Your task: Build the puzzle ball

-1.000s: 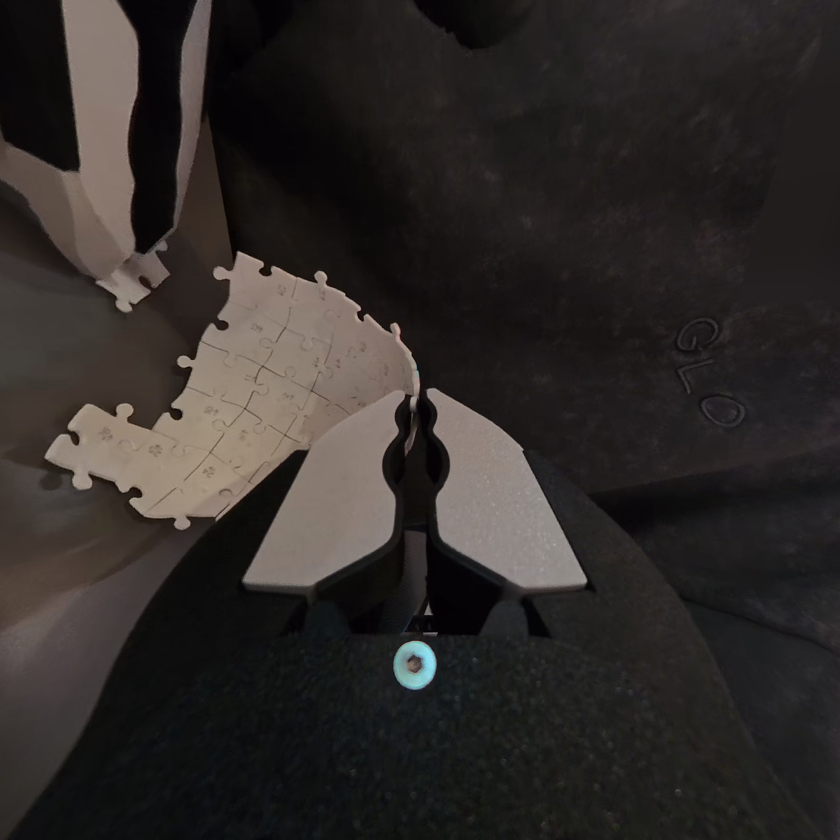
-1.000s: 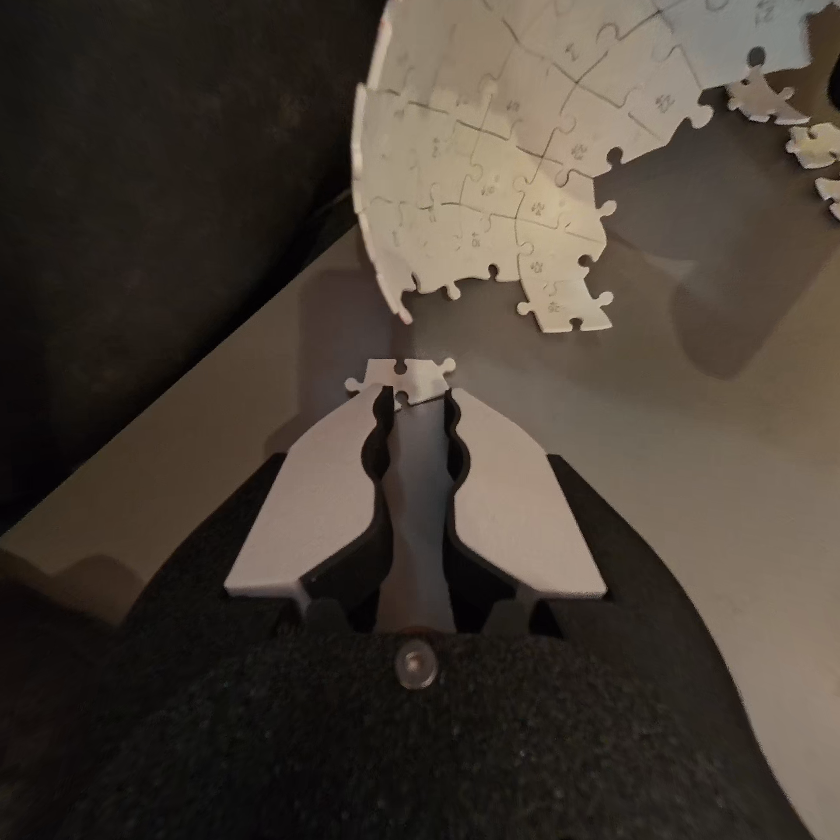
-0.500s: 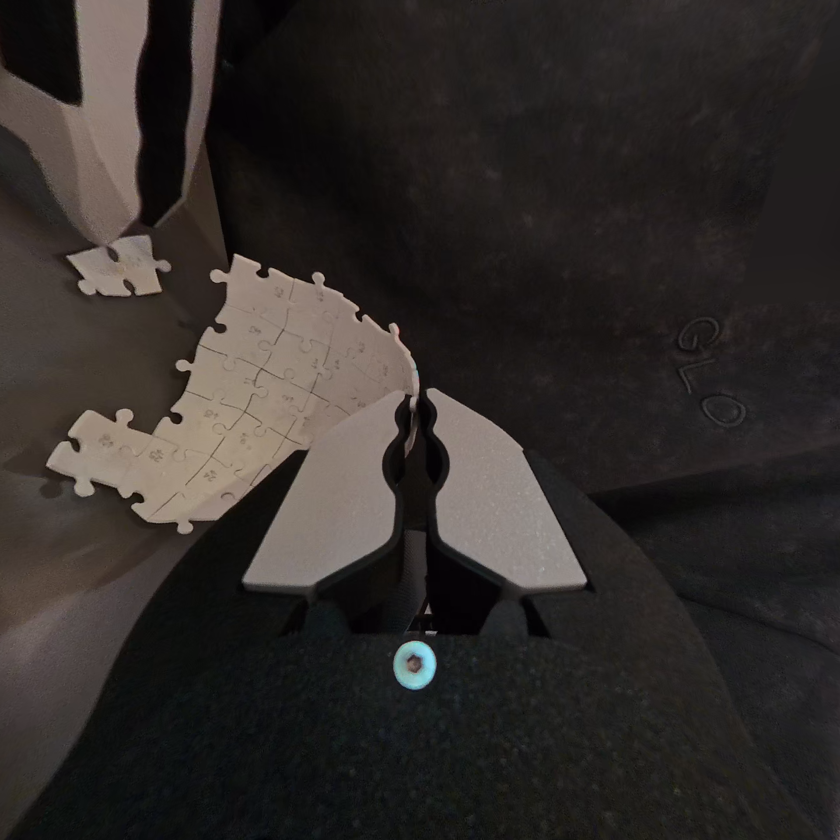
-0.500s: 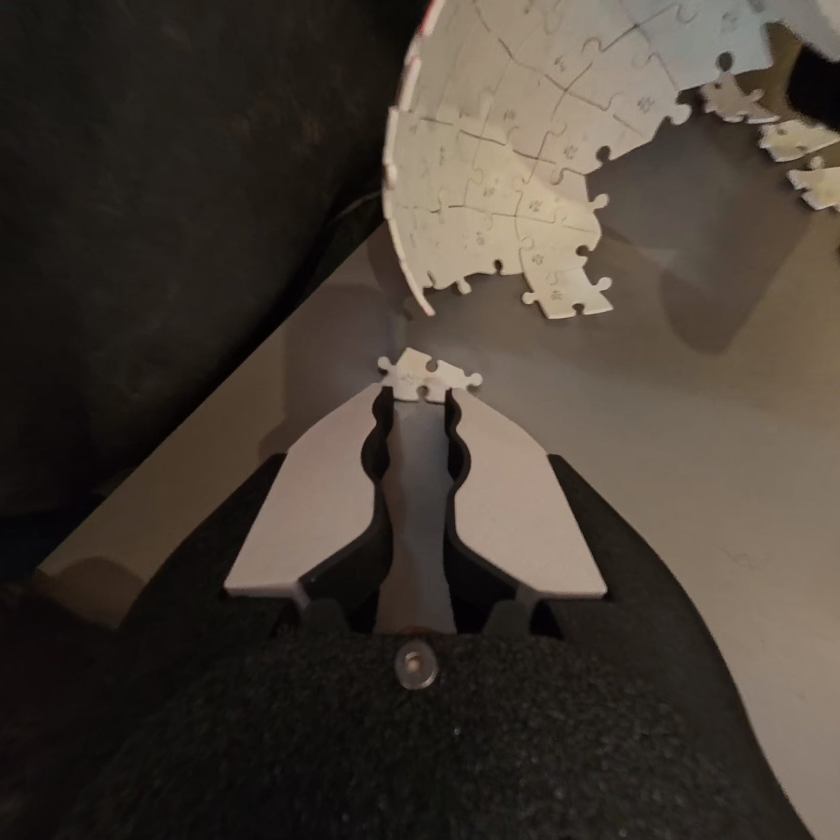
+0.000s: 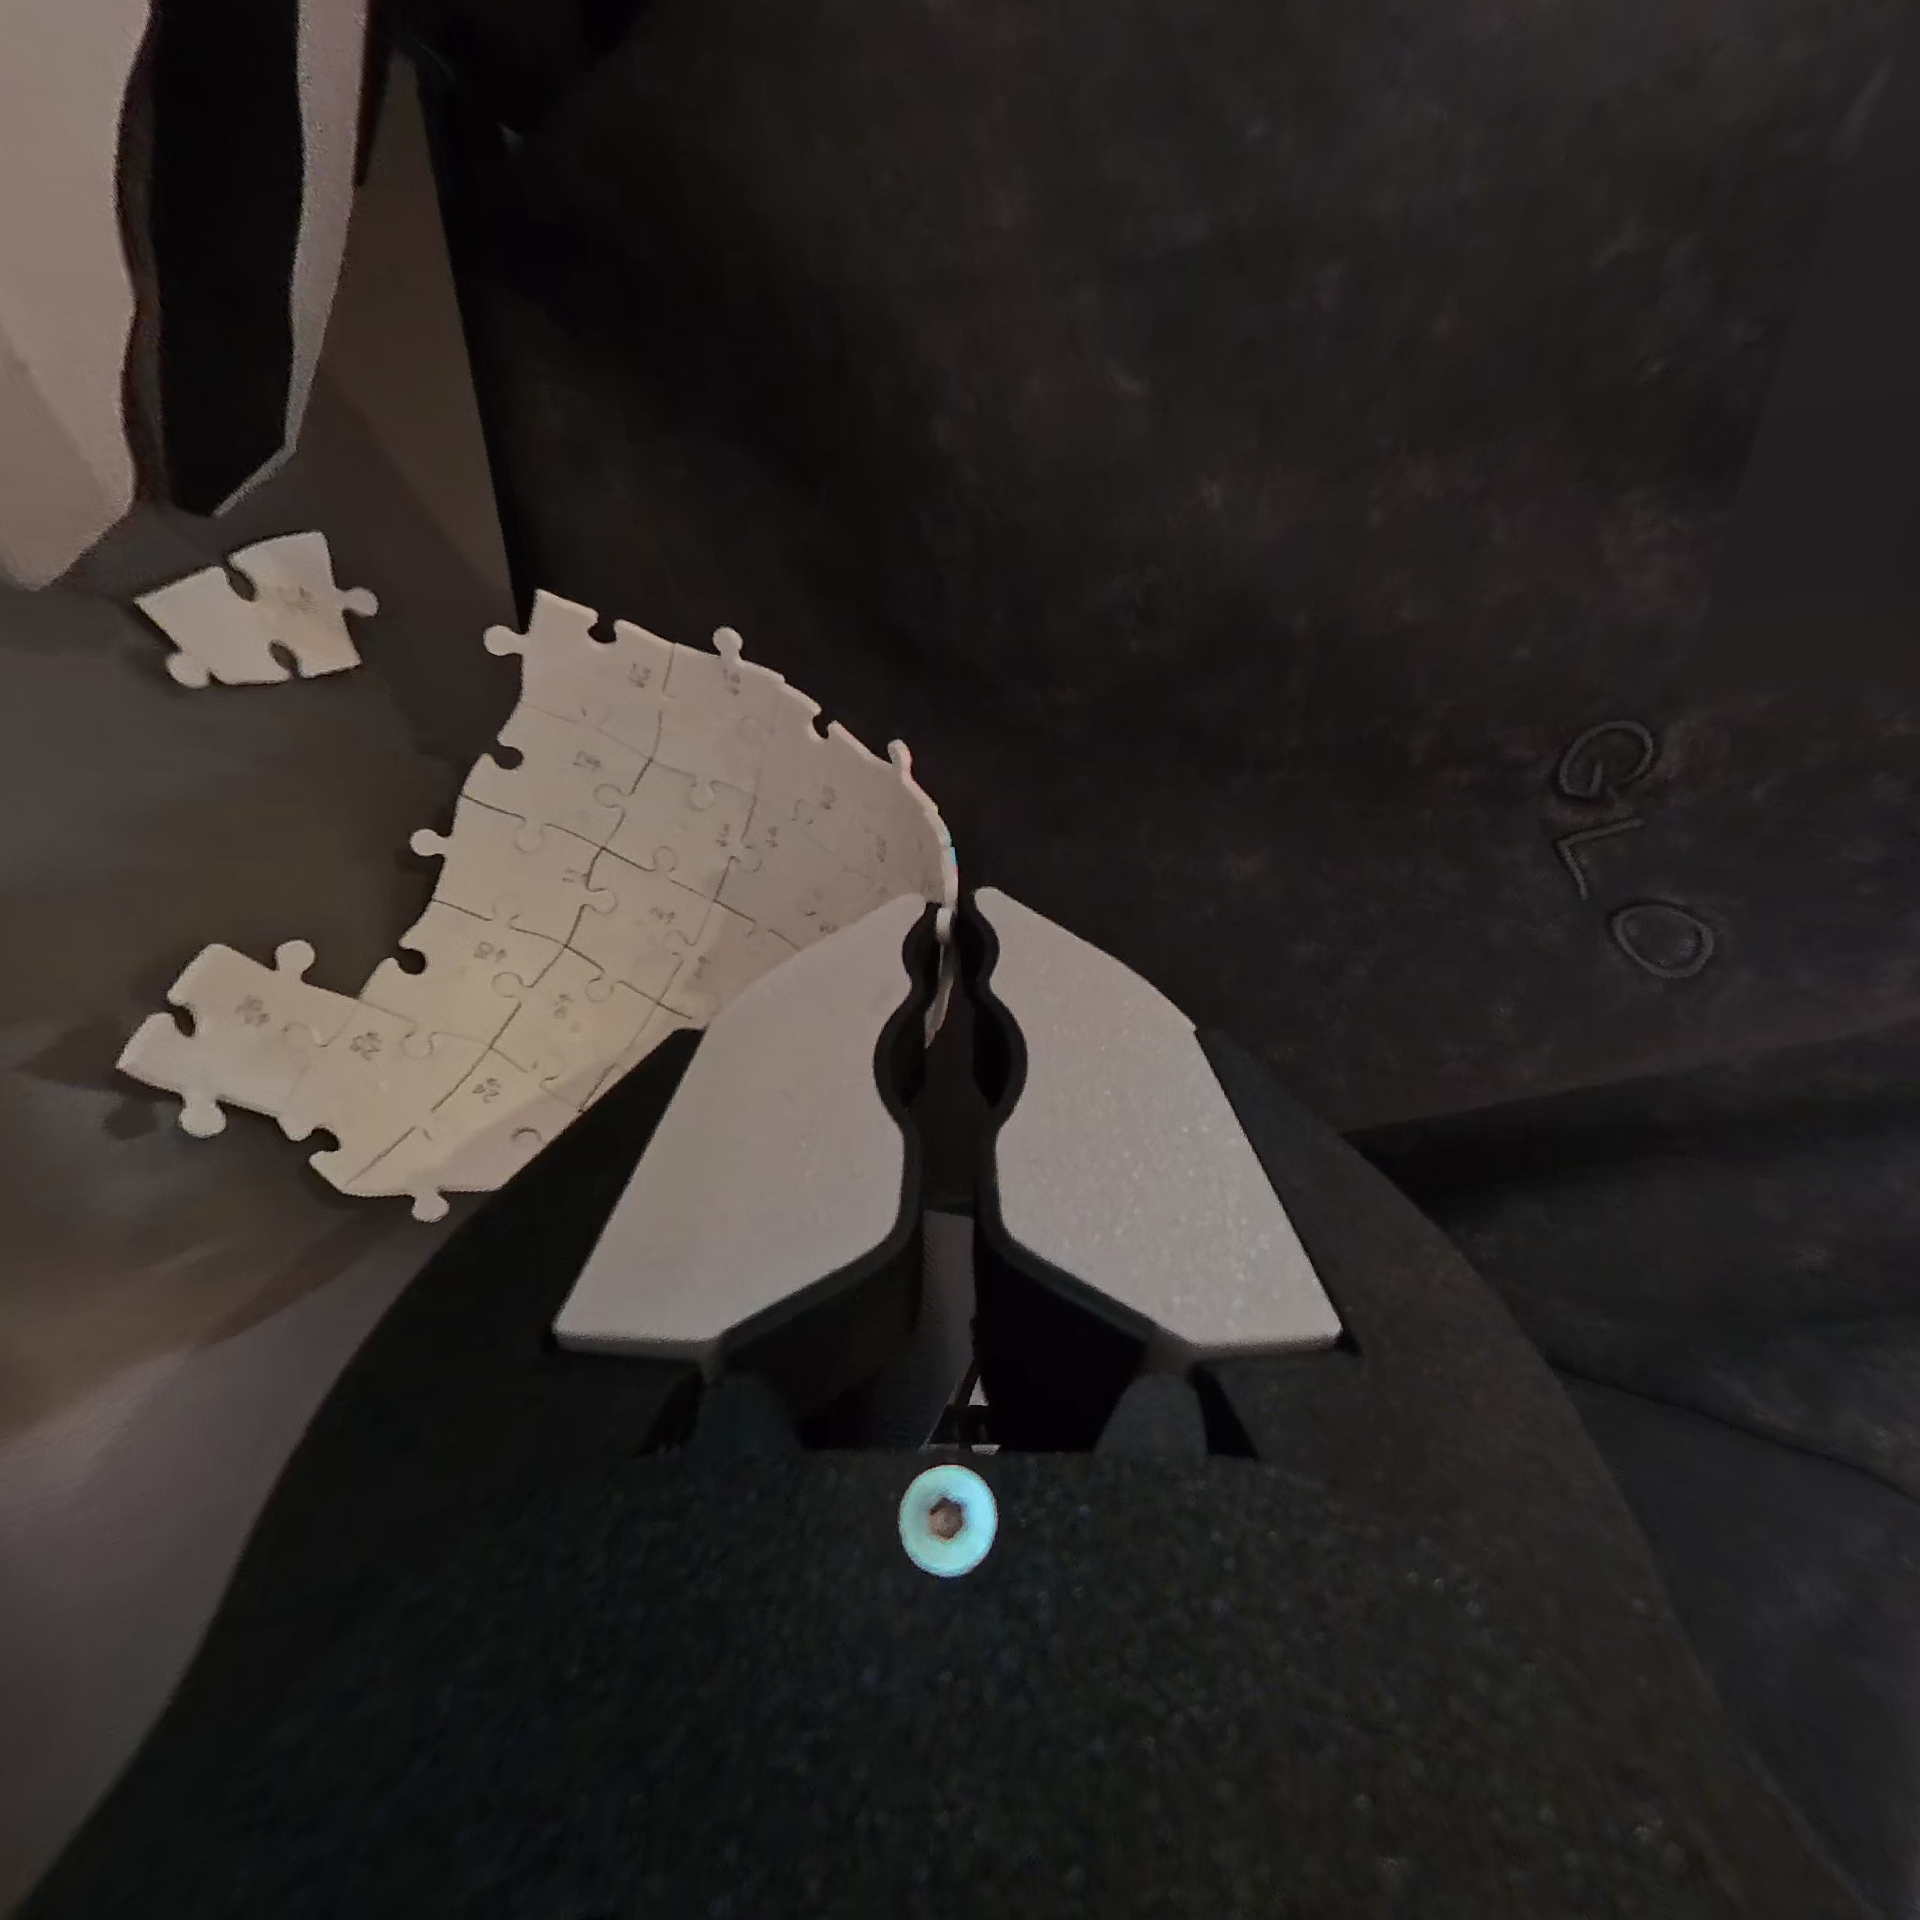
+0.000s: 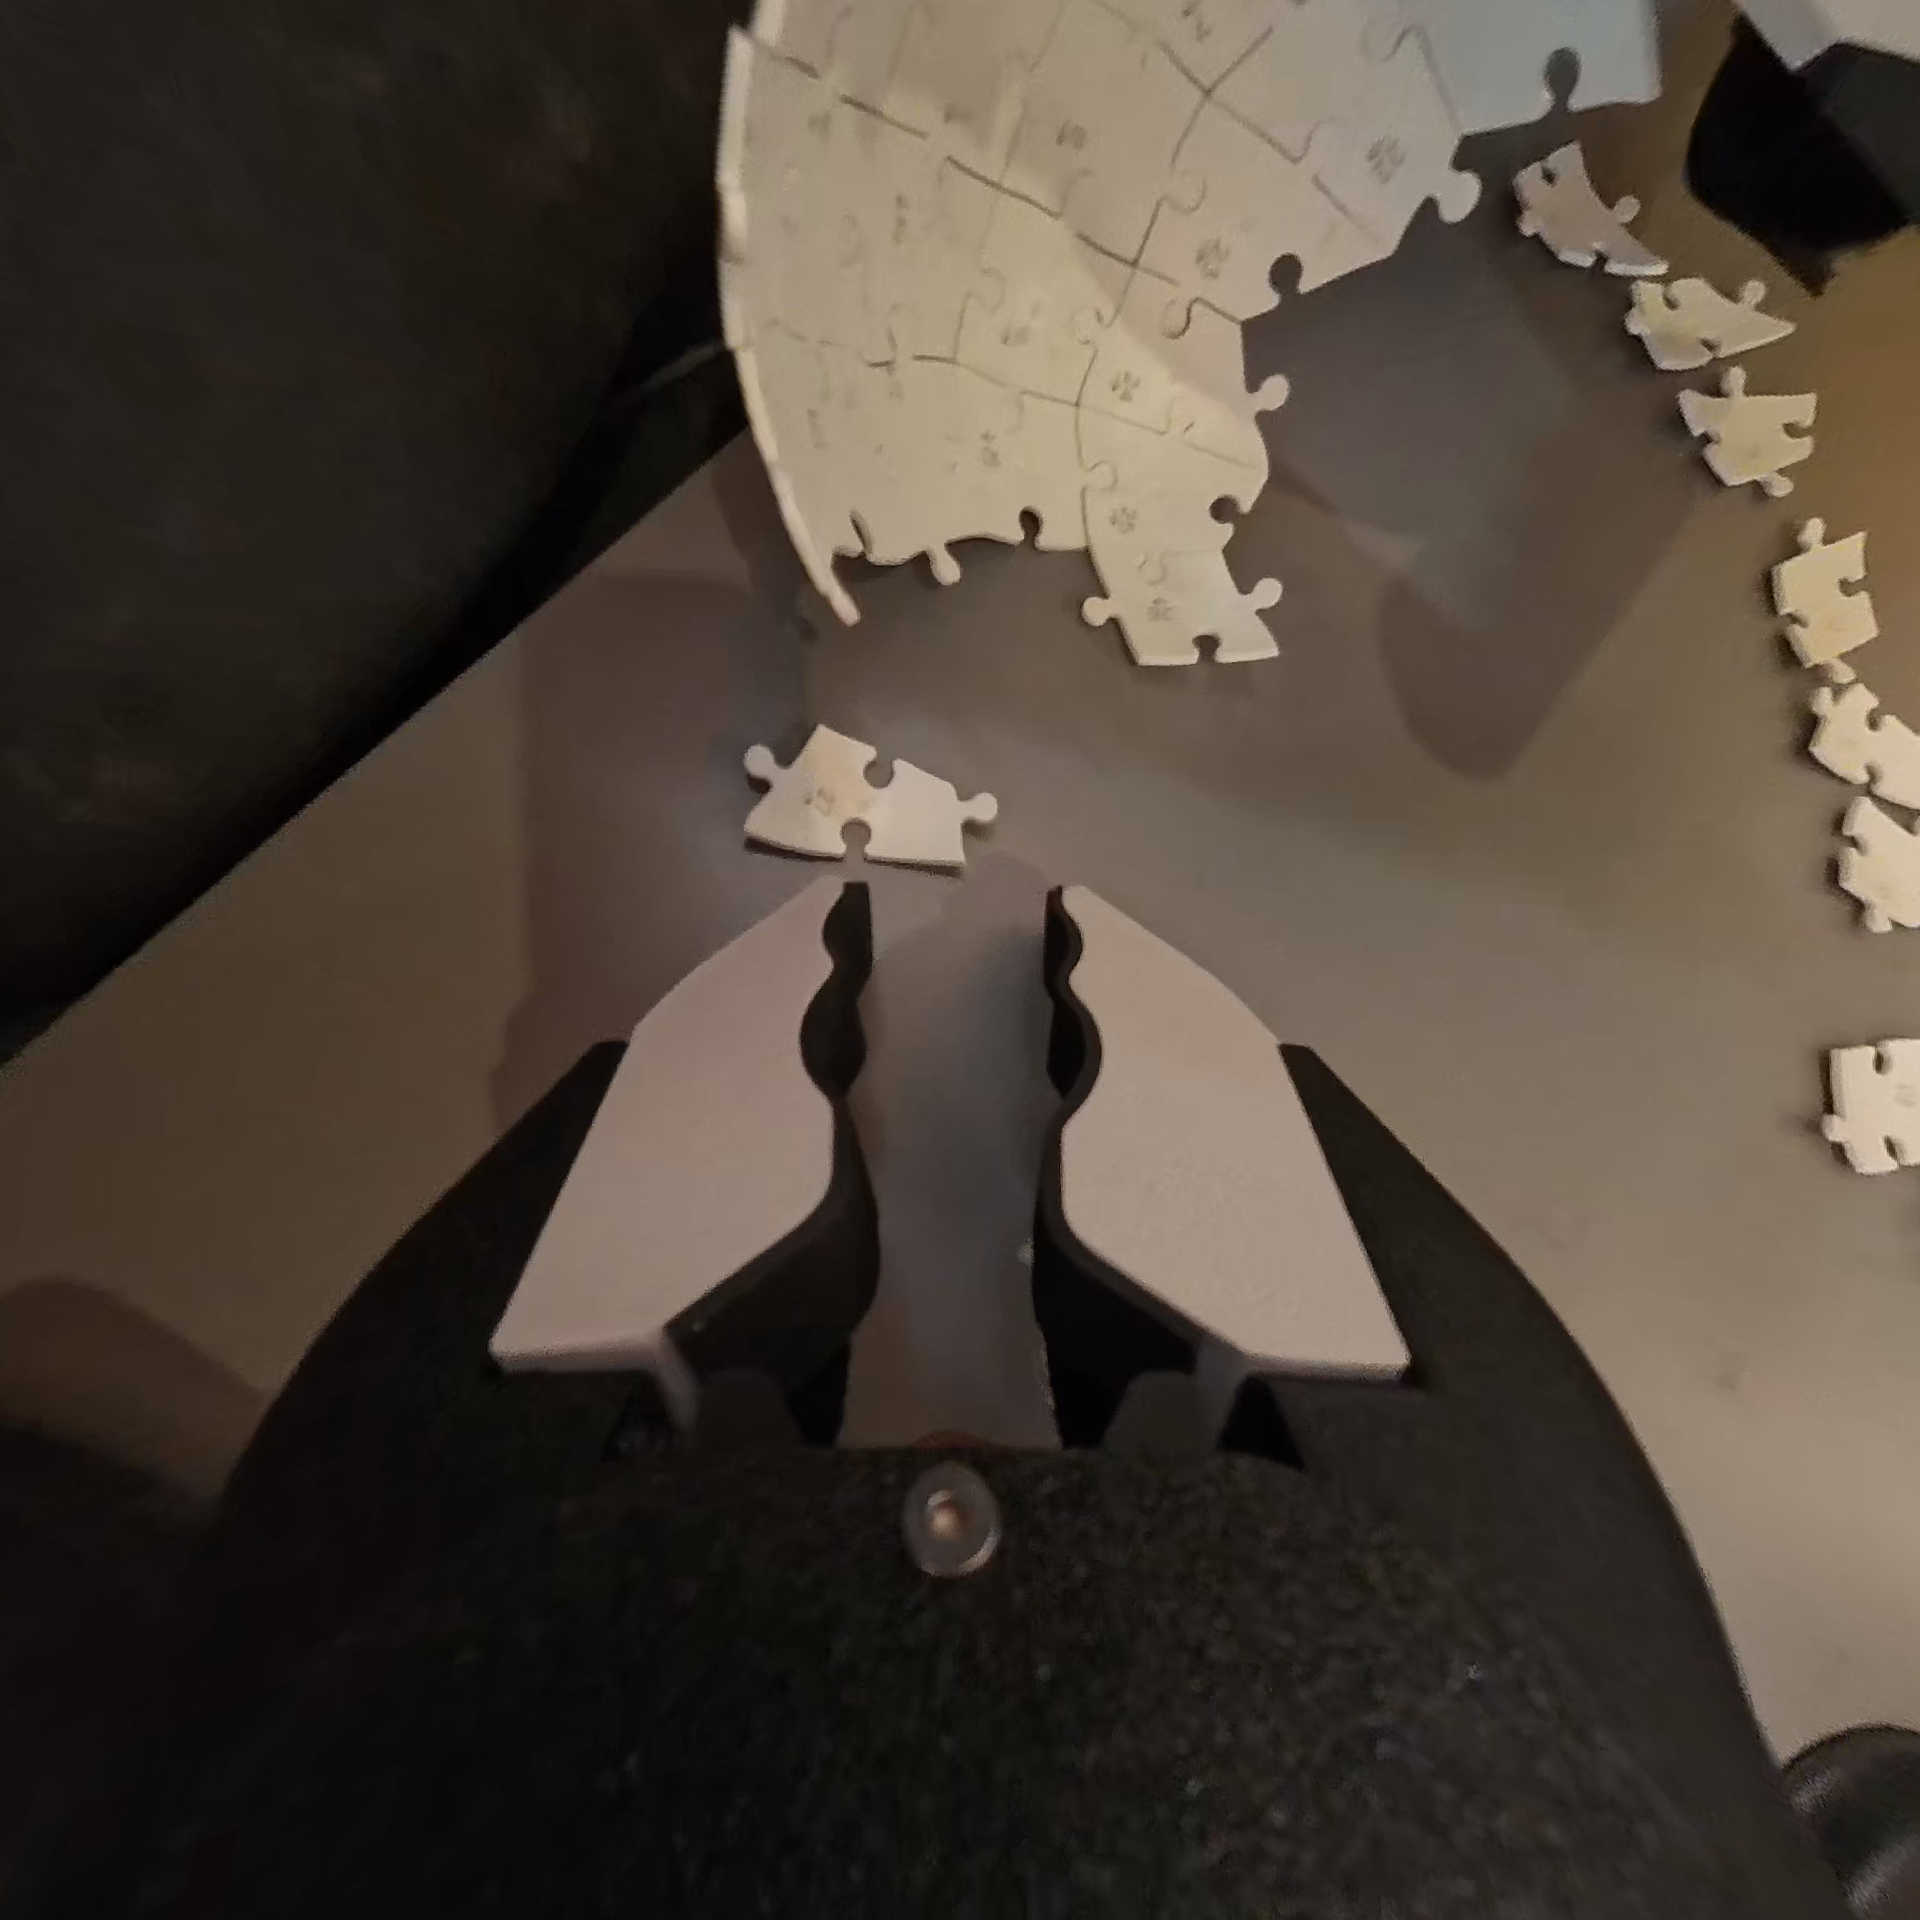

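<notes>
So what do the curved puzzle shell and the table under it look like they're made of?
Curved puzzle shell: probably stiff plastic, matte off-white; it holds its curve while gripped at one edge. Table: smooth, matte grey-beige surface, maybe laminate; material unclear.

Small printed marks on puzzle shell (image 5: 623, 914), embossed lettering on dark surface (image 5: 1621, 852)

the shell (image 6: 997, 312) runs off the top edge in the right wrist view and its lower right part sits behind the left claw (image 5: 951, 914) in the left one, printed marks too small to read, and the far loose pieces (image 6: 1870, 1122) get clipped at the right edge.
</notes>
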The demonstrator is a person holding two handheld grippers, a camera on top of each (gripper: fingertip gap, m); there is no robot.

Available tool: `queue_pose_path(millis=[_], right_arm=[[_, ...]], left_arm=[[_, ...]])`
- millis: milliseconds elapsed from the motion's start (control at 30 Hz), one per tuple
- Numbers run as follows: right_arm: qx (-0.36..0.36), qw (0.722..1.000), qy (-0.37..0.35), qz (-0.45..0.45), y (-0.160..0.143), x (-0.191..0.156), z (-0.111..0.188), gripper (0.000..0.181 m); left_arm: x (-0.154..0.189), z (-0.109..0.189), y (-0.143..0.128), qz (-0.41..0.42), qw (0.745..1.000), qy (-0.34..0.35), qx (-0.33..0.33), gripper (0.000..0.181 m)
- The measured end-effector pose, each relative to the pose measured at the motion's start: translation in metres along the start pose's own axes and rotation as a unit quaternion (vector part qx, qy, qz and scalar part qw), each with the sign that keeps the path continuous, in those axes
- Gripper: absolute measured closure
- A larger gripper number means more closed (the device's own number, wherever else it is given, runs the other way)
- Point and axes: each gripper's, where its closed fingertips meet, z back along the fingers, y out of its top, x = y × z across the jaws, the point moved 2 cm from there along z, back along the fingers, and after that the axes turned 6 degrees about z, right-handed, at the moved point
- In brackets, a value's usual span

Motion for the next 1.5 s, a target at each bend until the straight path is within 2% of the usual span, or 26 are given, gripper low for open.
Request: queue_pose_path(millis=[167, 533, 667, 767, 900, 1167, 1300, 1500], right_arm=[[0.004, 0.999, 0.032, -0.001, 0.001, 0.002, -0.004, 0.147], [0.016, 1.0, -0.011, -0.005, 0.014, -0.009, -0.002, 0.145], [0.021, 0.999, 0.021, -0.032, 0.009, -0.017, -0.008, 0.153], [0.014, 0.999, 0.012, -0.032, 0.007, -0.015, -0.007, 0.154], [0.011, 0.999, 0.02, -0.04, 0.006, -0.018, -0.006, 0.164], [0.007, 0.999, 0.015, -0.049, 0.005, -0.013, -0.005, 0.165], [0.043, 0.998, 0.005, -0.046, 0.02, 0.006, 0.001, 0.165], [0.025, 0.999, 0.046, -0.006, 0.028, 0.018, -0.03, 0.165]], left_arm=[[0.0, -0.002, 0.002, -0.001, 1.0, 0.004, -0.004, 0.179], [0.001, -0.001, -0.001, -0.004, 1.0, 0.005, -0.003, 0.179], [0.001, -0.002, -0.001, -0.005, 1.0, 0.007, -0.003, 0.179], [0.002, -0.003, -0.002, -0.005, 1.0, 0.006, -0.002, 0.179], [0.001, -0.003, -0.002, -0.005, 1.0, 0.008, 0.0, 0.179], [0.002, -0.005, -0.004, -0.006, 1.0, 0.008, -0.004, 0.179], [0.002, -0.005, -0.003, -0.006, 1.0, 0.007, -0.005, 0.179], [0.001, -0.006, 0.0, -0.004, 1.0, 0.0, -0.008, 0.179]])
